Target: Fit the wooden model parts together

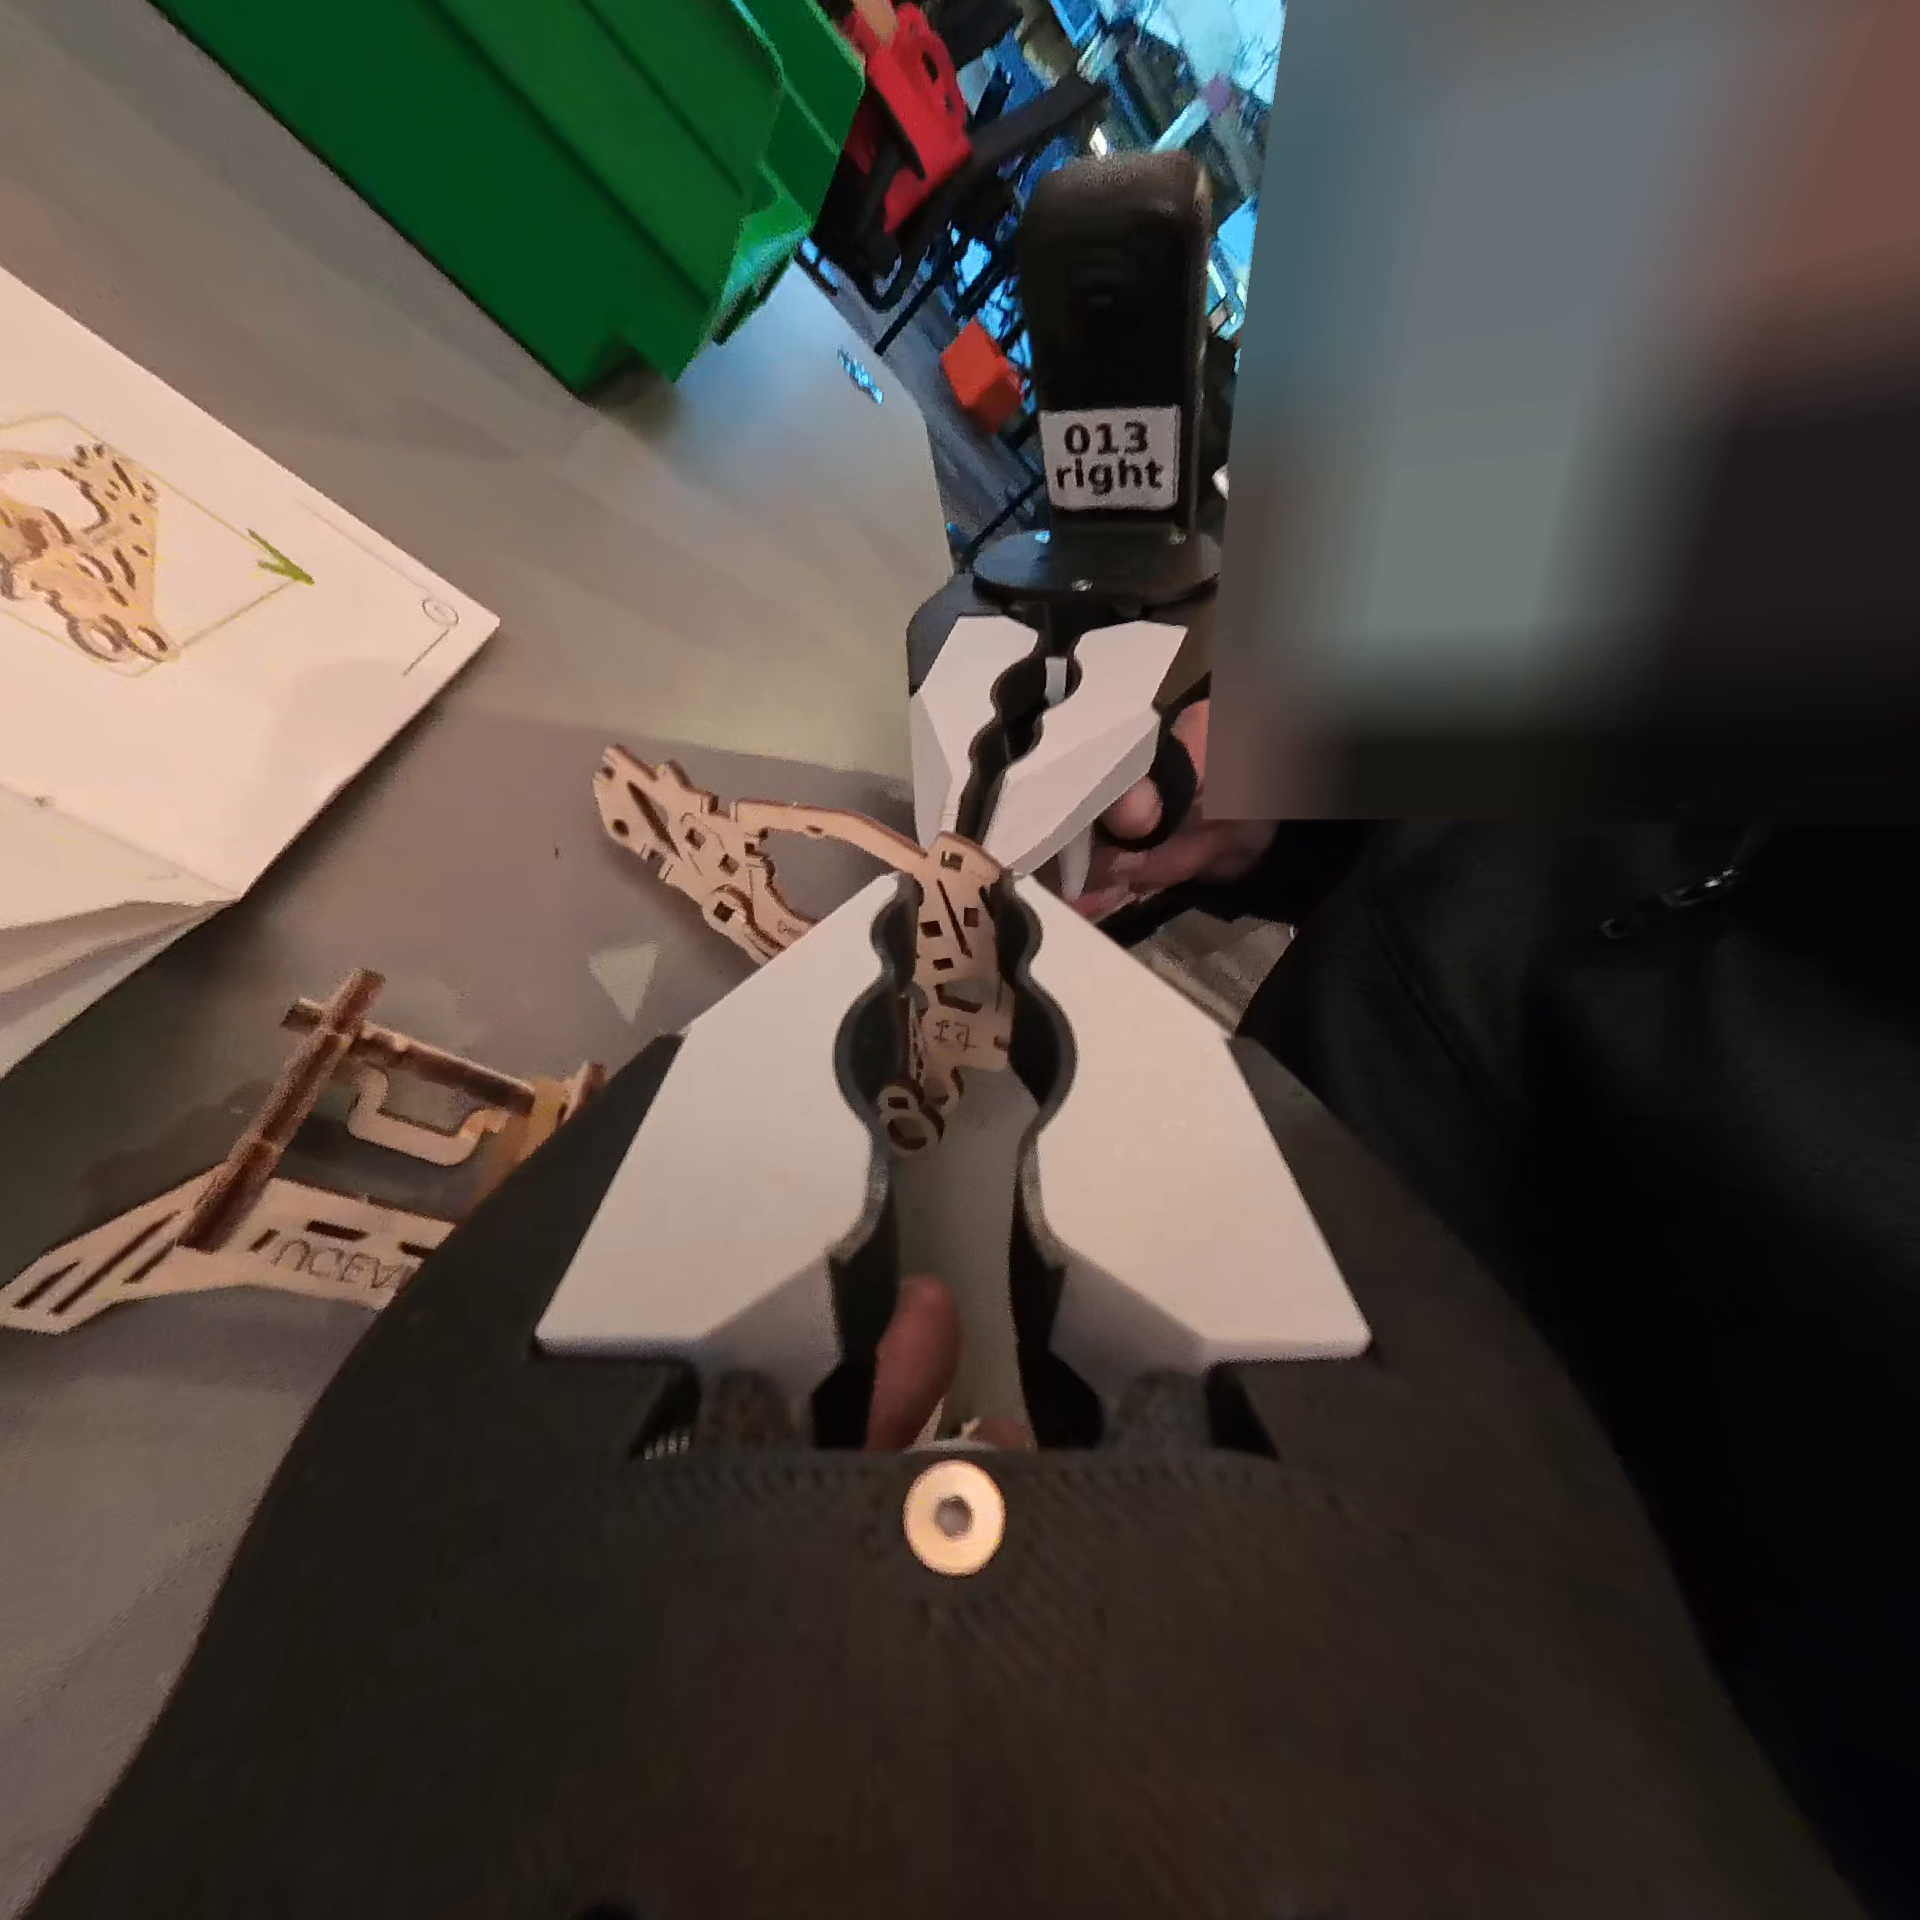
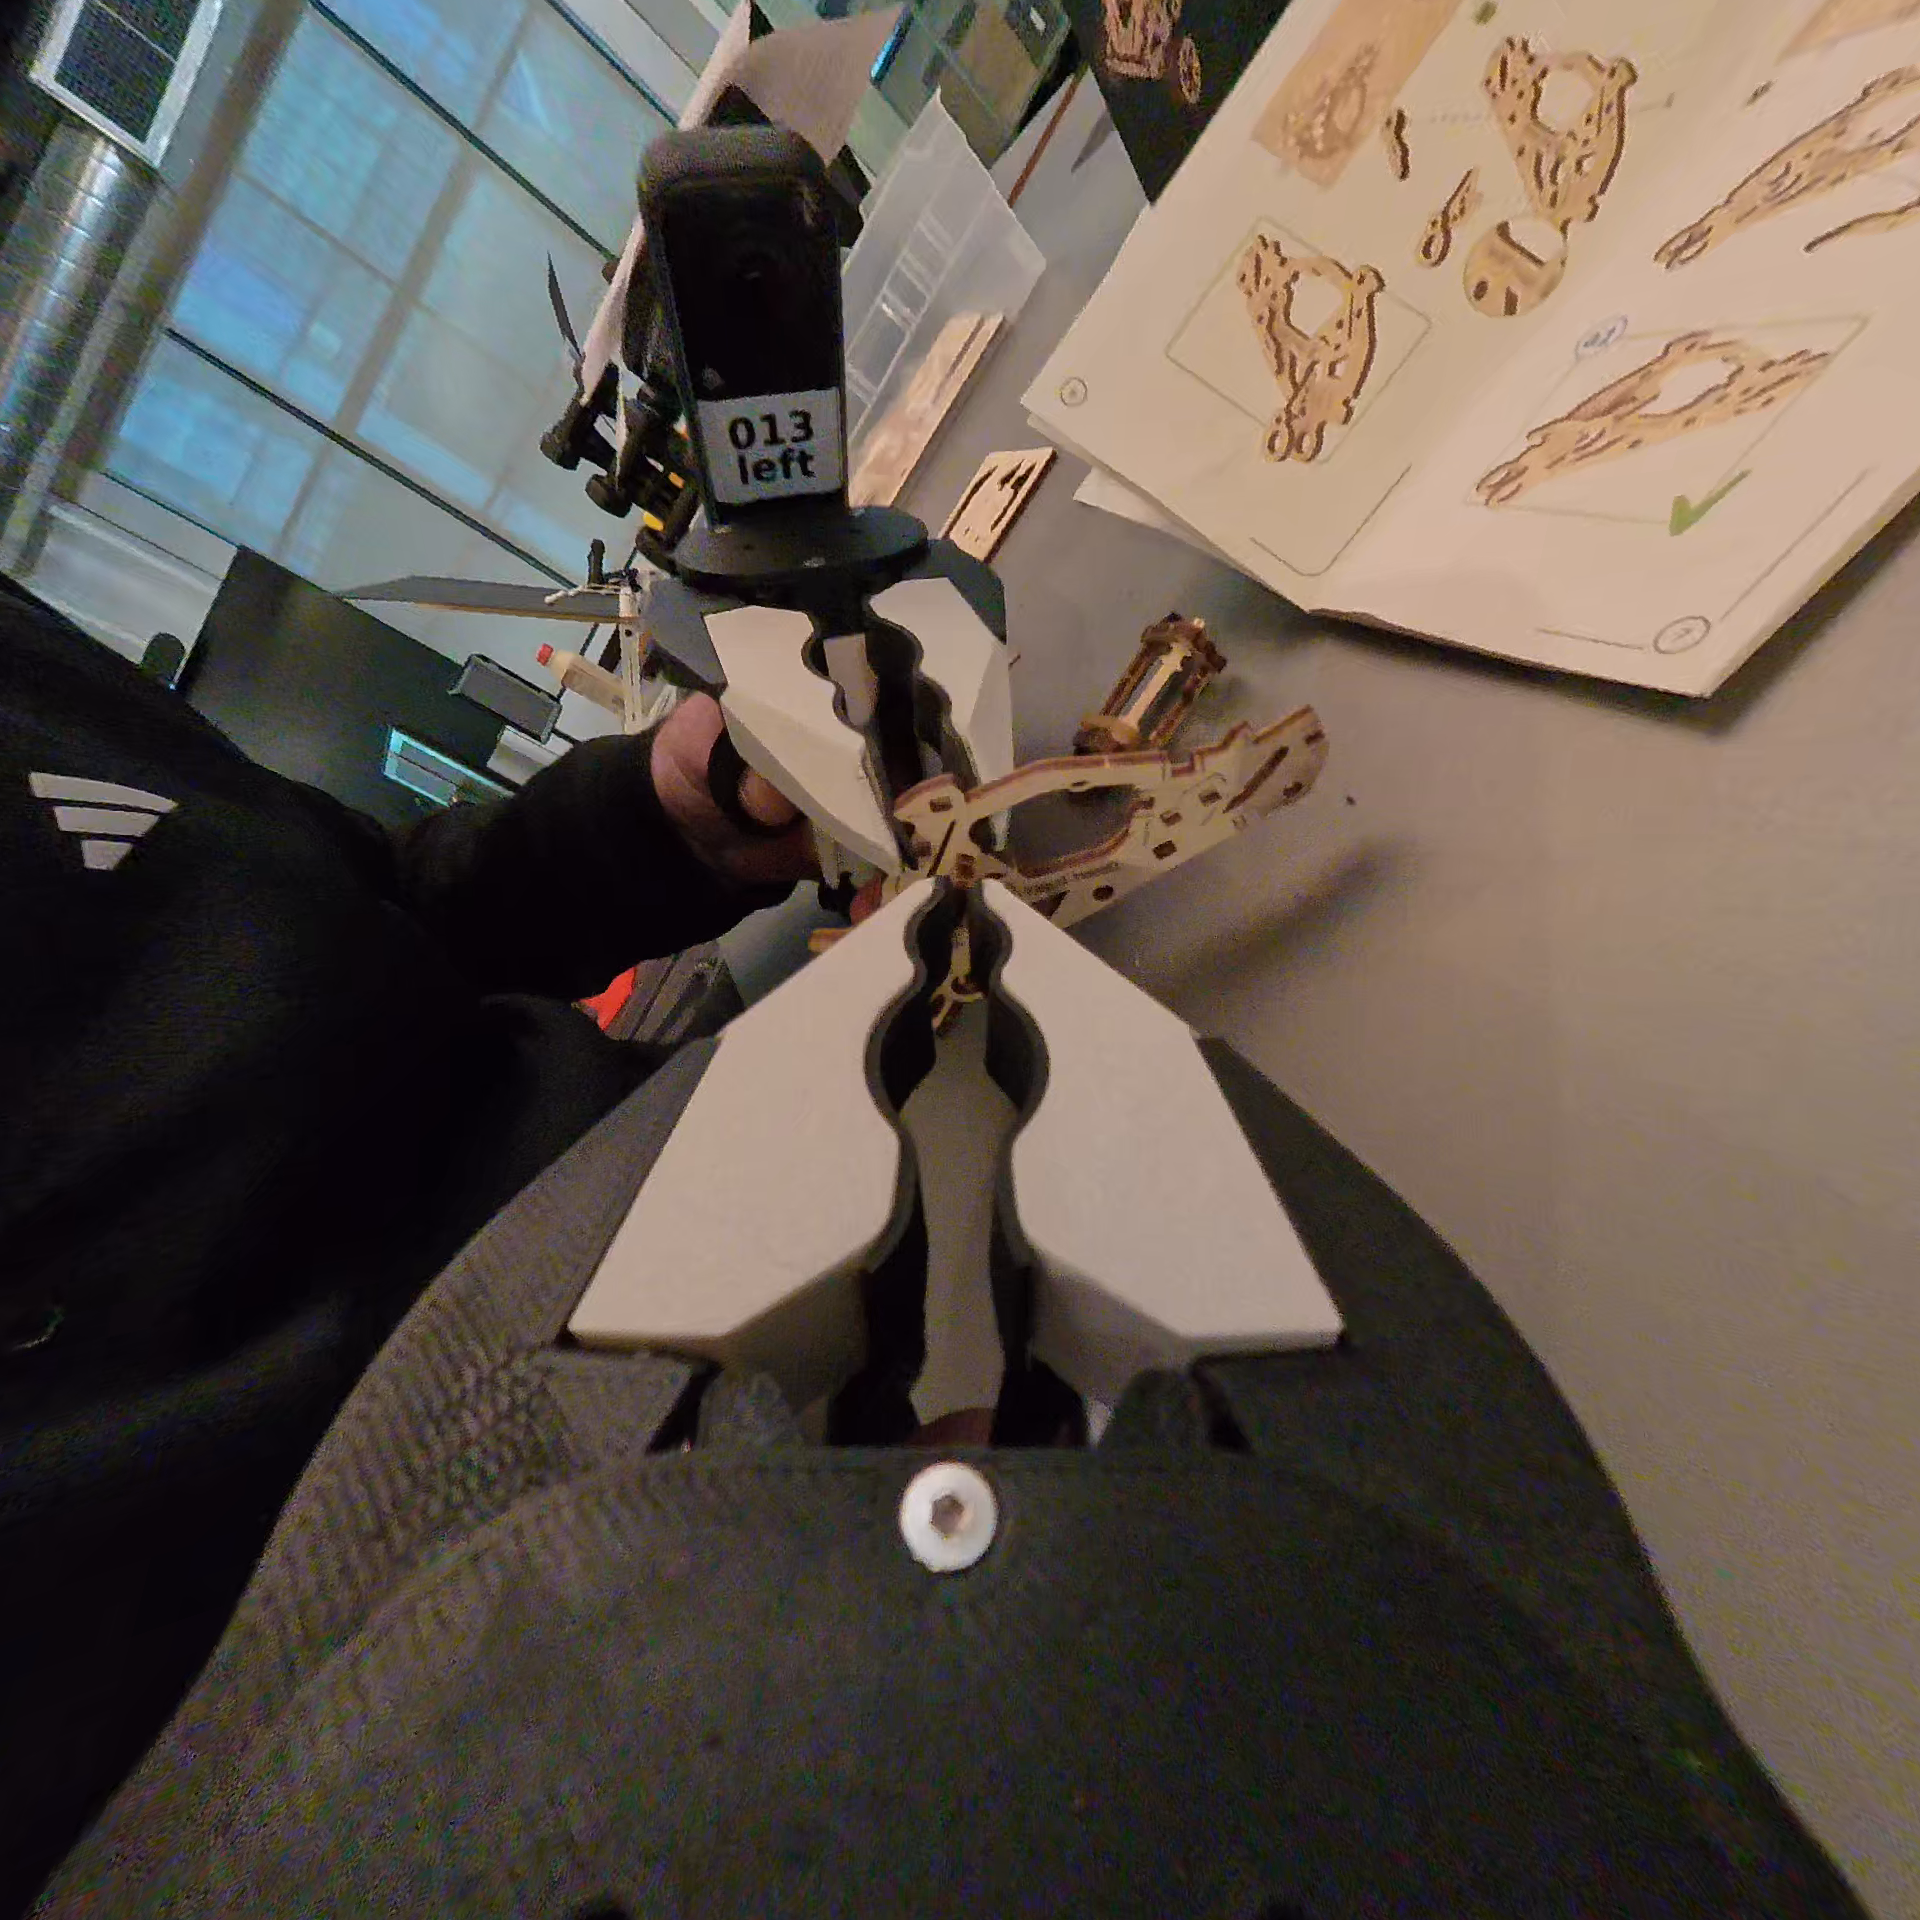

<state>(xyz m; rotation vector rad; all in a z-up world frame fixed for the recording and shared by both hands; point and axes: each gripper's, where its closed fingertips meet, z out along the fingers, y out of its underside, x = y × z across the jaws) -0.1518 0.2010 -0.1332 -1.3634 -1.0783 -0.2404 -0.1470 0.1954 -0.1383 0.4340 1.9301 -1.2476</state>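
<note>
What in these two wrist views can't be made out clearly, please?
- Left wrist view: a blurred patch covers the upper right.
- Left wrist view: the left tool cuts off the slotted wooden assembly.
- Right wrist view: the flat wooden part hides where the left tool's fingertips meet it.
- Right wrist view: the instruction sheet runs off the edge.

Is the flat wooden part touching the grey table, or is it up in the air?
Apart. In the right wrist view the wooden part hangs above the table, casting a shadow on it, held up by both claws.
</note>
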